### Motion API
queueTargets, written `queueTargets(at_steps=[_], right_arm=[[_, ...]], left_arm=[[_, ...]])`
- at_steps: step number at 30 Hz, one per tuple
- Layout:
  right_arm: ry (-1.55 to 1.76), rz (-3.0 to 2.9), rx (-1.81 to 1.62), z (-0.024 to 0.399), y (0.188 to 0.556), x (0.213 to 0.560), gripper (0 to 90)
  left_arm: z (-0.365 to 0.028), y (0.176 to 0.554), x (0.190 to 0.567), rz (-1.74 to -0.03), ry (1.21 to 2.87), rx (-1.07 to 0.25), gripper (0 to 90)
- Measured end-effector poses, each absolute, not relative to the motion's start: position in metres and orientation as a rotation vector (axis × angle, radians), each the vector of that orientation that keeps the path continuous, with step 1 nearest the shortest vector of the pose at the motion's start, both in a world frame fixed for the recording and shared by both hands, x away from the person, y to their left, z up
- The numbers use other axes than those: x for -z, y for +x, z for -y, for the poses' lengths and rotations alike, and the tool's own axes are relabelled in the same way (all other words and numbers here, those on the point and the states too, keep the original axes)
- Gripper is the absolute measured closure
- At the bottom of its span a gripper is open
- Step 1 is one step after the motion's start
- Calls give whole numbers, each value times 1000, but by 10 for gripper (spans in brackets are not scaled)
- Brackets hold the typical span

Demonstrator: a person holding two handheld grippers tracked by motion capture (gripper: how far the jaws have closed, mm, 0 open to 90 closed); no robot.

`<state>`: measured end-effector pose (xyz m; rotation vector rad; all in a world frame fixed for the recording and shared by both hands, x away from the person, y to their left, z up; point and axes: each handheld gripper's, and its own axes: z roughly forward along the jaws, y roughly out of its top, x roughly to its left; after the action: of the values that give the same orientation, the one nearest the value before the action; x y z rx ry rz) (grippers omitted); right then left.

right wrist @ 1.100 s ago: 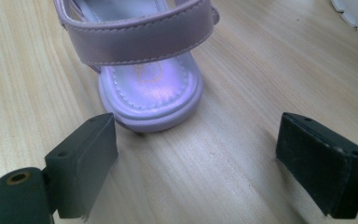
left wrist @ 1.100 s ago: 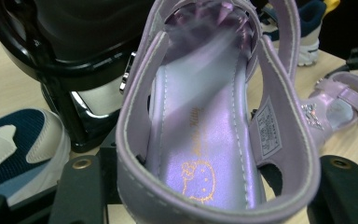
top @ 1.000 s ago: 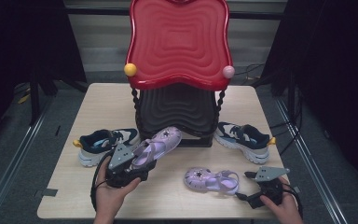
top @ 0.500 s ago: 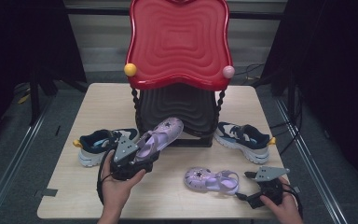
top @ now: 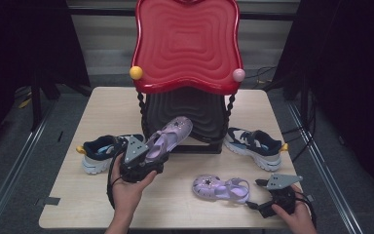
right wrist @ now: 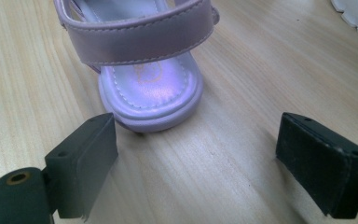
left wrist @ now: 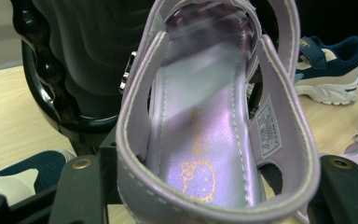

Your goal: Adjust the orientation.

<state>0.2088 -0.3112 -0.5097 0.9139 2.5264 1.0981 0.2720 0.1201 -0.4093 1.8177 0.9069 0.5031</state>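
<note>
My left claw pinches the heel of a shiny lilac sandal, gold cartoon print on its insole, toe raised toward the black stand. My right claw is spread behind the matching sandal, which lies on the surface in front of that stand.

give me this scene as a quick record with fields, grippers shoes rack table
left gripper: shut on the heel of a purple sandal, raised, toe toward the rack
right gripper: open, just behind the second sandal's heel
second sandal: flat on the table
left sneaker: on the table, left of the rack
right sneaker: right of the rack
rack: black shelf under a red top
</note>
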Motion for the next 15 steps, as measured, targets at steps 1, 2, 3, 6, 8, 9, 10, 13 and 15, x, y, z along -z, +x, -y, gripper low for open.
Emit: queueTargets(at_steps=[1, 2, 3, 6, 8, 9, 10, 13, 15], right_arm=[[914, -2526, -1098, 311, 209, 510, 117], [914, -2526, -1098, 311, 209, 510, 117], [914, -2526, -1098, 311, 209, 510, 117], [913, -2526, -1098, 311, 209, 510, 117], [914, -2526, -1098, 311, 209, 510, 117], [914, -2527, -1098, 311, 209, 510, 117], [914, -2527, -1098, 311, 209, 510, 117], [914, -2526, -1098, 311, 209, 510, 117], [914, -2526, -1098, 311, 209, 510, 117]], left_arm=[[-118, 273, 408, -912, 1816, -513, 373], [-118, 273, 408, -912, 1816, -513, 373], [-118, 274, 408, -915, 1817, -515, 373], [-115, 276, 406, -924, 1807, -531, 373], [-114, 277, 406, -928, 1799, -531, 373], [-112, 278, 406, -932, 1794, -539, 373], [-112, 278, 406, -932, 1794, -539, 373], [-111, 280, 406, -940, 1783, -562, 374], [-110, 281, 406, -941, 1781, -572, 373]])
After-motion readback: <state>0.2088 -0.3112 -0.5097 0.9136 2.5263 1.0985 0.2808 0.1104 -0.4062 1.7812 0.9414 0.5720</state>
